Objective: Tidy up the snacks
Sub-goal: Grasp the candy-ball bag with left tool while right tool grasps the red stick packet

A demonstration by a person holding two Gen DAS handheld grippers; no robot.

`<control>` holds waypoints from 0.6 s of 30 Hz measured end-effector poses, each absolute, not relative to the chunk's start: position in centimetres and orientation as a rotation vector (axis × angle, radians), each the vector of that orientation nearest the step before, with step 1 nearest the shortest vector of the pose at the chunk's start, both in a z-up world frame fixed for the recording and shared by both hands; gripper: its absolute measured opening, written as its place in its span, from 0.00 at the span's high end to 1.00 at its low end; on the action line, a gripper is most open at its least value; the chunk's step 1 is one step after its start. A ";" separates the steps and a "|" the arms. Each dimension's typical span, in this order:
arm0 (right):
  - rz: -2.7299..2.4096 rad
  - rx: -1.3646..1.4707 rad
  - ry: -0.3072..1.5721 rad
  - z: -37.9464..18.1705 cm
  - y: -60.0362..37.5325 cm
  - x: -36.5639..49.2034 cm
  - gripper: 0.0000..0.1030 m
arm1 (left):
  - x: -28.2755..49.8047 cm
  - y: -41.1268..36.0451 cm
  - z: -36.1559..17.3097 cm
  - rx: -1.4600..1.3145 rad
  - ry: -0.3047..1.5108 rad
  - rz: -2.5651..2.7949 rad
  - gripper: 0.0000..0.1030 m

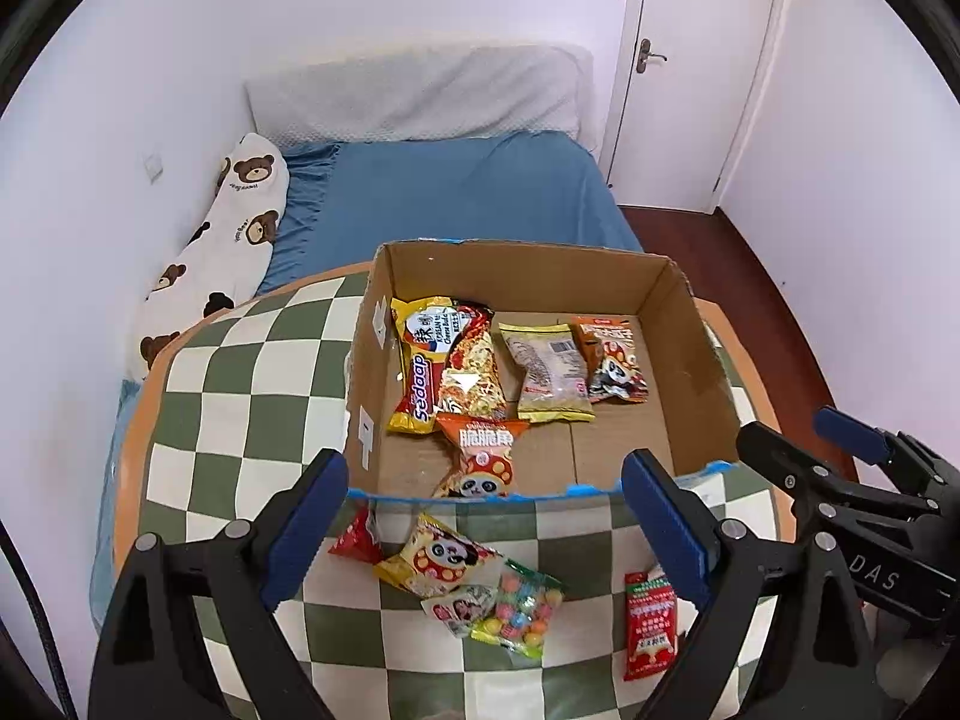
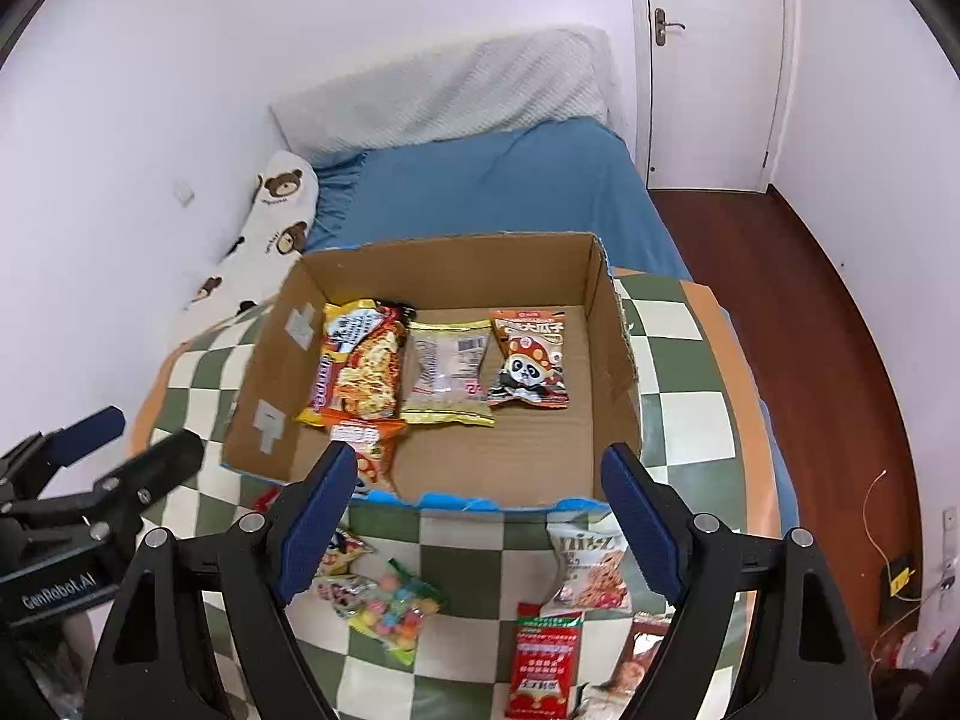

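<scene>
Left gripper (image 1: 486,516): we are holding it wide apart, gripping nothing.
Right gripper (image 2: 480,516): we are carrying it spread too, bare.
Cardboard box (image 1: 690,348): sitting just ahead of both, five packets inside.
Loose snacks: candy bag (image 1: 519,609) and red sachet (image 2: 543,660) are lying below our fingertips.
Risk: slick wrappers may be slipping; overlapping packets could be lifting together.

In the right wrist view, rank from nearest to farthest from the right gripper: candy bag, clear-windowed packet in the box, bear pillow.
1. Candy bag, on the tablecloth below-left of the right gripper.
2. Clear-windowed packet, mid-box.
3. Bear pillow, on the bed beyond the box.
</scene>
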State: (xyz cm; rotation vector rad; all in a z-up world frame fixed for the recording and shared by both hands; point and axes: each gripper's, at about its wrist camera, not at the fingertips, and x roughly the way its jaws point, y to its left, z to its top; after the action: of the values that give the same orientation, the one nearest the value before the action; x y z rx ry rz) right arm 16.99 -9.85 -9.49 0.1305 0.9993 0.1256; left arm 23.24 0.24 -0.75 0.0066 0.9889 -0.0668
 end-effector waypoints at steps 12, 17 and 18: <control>0.059 0.304 1.261 -18.4 -12.8 11.0 0.17 | 19.3 2.9 -10.3 -0.039 1.247 -0.002 0.09; 0.014 0.374 1.446 -26.7 -14.3 9.1 0.17 | 19.0 1.7 -16.9 -0.013 1.411 -0.039 0.09; 0.008 0.381 1.465 -27.7 -14.4 9.1 0.17 | 19.0 1.0 -17.5 0.015 1.419 -0.057 0.12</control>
State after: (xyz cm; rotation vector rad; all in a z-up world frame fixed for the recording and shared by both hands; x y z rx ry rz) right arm 9.05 -14.45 -27.73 0.3811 1.4651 0.0083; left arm 19.00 0.95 -17.46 0.0148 1.4194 -0.0573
